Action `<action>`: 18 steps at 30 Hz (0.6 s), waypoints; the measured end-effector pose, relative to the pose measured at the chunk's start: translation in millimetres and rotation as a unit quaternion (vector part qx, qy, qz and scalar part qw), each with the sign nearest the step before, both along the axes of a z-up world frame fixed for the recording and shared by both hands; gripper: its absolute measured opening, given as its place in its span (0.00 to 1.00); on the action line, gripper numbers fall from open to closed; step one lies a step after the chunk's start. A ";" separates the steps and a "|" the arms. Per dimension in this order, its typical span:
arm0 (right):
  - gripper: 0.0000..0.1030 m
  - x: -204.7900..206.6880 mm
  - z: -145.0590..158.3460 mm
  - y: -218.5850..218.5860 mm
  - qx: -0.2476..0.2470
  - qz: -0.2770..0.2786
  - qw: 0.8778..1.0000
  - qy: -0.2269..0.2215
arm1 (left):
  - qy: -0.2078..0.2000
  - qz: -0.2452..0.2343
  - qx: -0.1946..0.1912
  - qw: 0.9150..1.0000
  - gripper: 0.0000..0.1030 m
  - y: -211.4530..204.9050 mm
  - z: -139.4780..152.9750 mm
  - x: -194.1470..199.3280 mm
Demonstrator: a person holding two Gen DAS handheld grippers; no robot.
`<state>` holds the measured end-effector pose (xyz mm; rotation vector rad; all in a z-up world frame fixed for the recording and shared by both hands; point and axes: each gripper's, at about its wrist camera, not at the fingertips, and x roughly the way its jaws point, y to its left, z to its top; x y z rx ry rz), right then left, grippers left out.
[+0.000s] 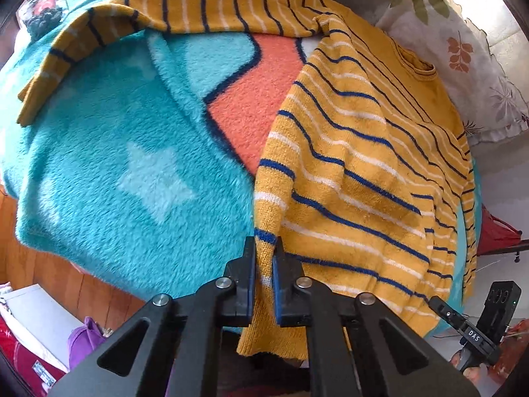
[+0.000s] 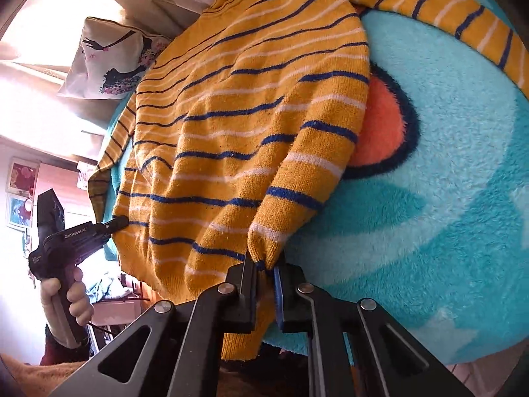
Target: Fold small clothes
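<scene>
left claw clamped, right claw clamped, both level

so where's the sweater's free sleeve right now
In the left wrist view the free sleeve stretches left across the far top of the teal blanket, away from the sweater body on the right.

Teal fleece blanket, floral pillow beyond it.

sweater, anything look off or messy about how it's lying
The sweater lies askew: one sleeve trails out across the teal blanket, and the body is rumpled. Its hem hangs over the blanket's edge, pinched in the left gripper.
</scene>
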<state>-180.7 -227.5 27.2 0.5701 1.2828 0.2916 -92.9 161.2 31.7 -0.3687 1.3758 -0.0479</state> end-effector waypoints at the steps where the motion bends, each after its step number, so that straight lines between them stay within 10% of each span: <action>1: 0.08 -8.2 1.9 -0.4 0.008 0.007 1.000 0.007 | 0.007 0.006 0.004 1.000 0.08 4.8 2.6 -8.9; 9: 0.09 -30.6 -10.5 1.1 -0.001 0.015 0.999 0.028 | 0.023 0.028 0.011 0.999 0.09 21.1 -9.8 -37.5; 13: 0.25 -29.4 -0.2 -9.9 -0.027 0.006 1.000 0.009 | 0.007 0.025 0.024 0.999 0.18 16.0 -0.3 -34.3; 18: 0.32 -39.3 5.8 -79.5 -0.060 -0.141 0.988 -0.012 | -0.002 0.051 0.026 0.998 0.24 33.1 17.2 -39.2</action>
